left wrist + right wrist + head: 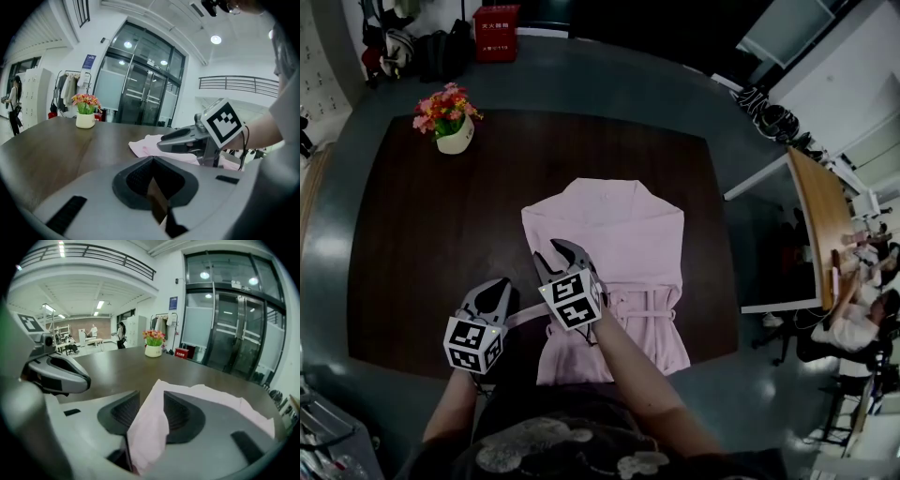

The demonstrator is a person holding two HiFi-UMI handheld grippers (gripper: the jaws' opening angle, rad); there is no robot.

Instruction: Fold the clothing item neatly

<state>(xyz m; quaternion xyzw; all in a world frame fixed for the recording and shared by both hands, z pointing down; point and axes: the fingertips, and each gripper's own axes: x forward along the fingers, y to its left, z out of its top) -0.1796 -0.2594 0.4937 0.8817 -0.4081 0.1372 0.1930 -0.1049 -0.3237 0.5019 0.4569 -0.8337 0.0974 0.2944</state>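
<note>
Wide tabletop (422, 234), garment (628, 244) edge in right claw (559, 253)

Main surface: a dark brown rectangular wooden tabletop (412, 281) standing on a smooth grey floor (609, 84). A white pot of pink and red flowers (450, 127) stands near its far left corner. A red box (496, 33) sits beyond the tabletop.

One side of the hall is closed by tall dark-framed glass doors (140, 93). An upper gallery with a dark metal railing (234, 84) runs above.

Round recessed ceiling lights (216, 40) are lit.

White lockers (35, 93) and a garment rack (68, 91) stand together. A light wooden desk (820, 225) stands to the right.
</note>
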